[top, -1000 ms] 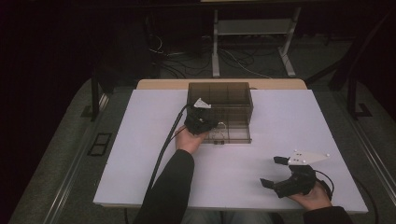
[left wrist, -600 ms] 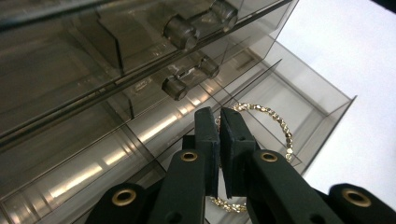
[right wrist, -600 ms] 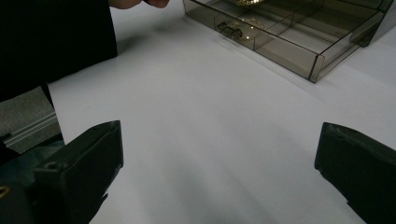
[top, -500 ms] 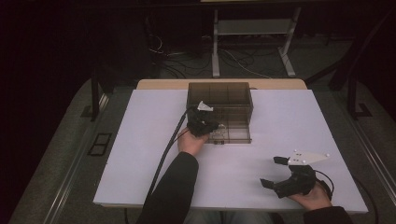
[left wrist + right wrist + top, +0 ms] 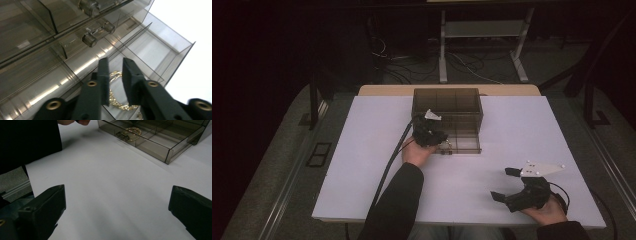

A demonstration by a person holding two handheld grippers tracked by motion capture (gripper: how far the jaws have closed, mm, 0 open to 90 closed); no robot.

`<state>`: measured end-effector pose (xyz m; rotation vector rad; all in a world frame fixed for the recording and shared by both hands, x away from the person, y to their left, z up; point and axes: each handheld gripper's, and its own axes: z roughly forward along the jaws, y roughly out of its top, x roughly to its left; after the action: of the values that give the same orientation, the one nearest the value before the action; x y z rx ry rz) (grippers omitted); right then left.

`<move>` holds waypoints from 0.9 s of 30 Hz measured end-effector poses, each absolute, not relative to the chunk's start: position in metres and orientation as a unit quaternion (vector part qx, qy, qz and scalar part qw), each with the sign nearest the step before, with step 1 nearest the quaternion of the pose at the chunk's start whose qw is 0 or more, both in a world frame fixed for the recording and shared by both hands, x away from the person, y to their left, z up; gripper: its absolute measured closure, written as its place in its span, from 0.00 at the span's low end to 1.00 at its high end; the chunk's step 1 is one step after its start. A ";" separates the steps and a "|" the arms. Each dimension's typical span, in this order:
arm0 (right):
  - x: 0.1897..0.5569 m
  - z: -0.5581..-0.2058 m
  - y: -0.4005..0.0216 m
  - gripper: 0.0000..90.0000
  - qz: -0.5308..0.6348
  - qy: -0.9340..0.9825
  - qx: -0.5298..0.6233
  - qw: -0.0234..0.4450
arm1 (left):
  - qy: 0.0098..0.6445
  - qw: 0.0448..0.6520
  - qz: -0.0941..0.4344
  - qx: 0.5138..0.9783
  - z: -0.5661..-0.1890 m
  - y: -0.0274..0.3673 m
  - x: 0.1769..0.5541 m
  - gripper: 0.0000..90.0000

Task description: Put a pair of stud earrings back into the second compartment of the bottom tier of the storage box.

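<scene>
- The smoky clear drawer box stands at the far middle of the white tabletop, with one drawer pulled out toward the person.
- A gold chain lies coiled on the floor of a drawer compartment at the drawer's front left corner; from the right claw's own view it shows as a gold coil just behind the drawer's front wall.
- The left claw hangs just above the chain, inside that compartment, right beside the thin dividers.
- Its jaws have just been opening: a narrow gap now stands between the two black pads, and the chain lies below and behind them, not pinched by either pad.
- In the high view the left claw sits at the drawer's left front corner, the hand under it, its black cable trailing back over the tabletop away from the box.
- The small clear knobs of the box's drawers stand just beyond the left claw's tips.
- The right claw rests well apart from the box, near the tabletop's front edge to the right of the drawer.
- Its jaws are spread wide with nothing between them but bare tabletop.
- The grey plate on top of it points away from the box's side.
</scene>
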<state>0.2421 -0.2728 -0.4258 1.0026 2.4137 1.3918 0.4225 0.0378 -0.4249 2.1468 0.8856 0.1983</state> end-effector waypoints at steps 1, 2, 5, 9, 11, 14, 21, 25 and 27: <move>0.242 -0.426 -0.273 0.01 0.468 0.812 0.337 0.090 | 0.348 0.394 0.077 0.847 -0.424 0.039 0.422 0.73; 0.242 -0.426 -0.273 0.01 0.468 0.812 0.337 0.090 | 0.344 0.400 0.073 0.846 -0.423 0.040 0.422 0.70; 0.242 -0.426 -0.273 0.01 0.467 0.812 0.337 0.090 | 0.340 0.409 0.070 0.844 -0.419 0.042 0.421 0.57; 0.242 -0.426 -0.273 0.01 0.468 0.812 0.337 0.090 | 0.339 0.422 0.060 0.839 -0.413 0.045 0.419 0.45; 0.242 -0.426 -0.272 0.01 0.468 0.812 0.337 0.090 | 0.339 0.429 0.054 0.835 -0.411 0.046 0.418 0.40; 0.242 -0.426 -0.272 0.01 0.466 0.813 0.337 0.090 | 0.336 0.432 0.043 0.836 -0.408 0.048 0.416 0.31; 0.242 -0.426 -0.272 0.01 0.466 0.813 0.337 0.090 | 0.327 0.447 0.009 0.832 -0.399 0.049 0.410 0.06; 0.242 -0.426 -0.272 0.01 0.466 0.813 0.338 0.090 | 0.325 0.469 0.000 0.821 -0.392 0.049 0.404 0.00; 0.242 -0.426 -0.272 0.01 0.466 0.813 0.337 0.090 | 0.318 0.467 0.010 0.825 -0.389 0.049 0.401 0.00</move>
<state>0.2421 -0.2719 -0.4262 1.0033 2.4167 1.3866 0.4006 0.0489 -0.3888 2.0248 0.7808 0.0250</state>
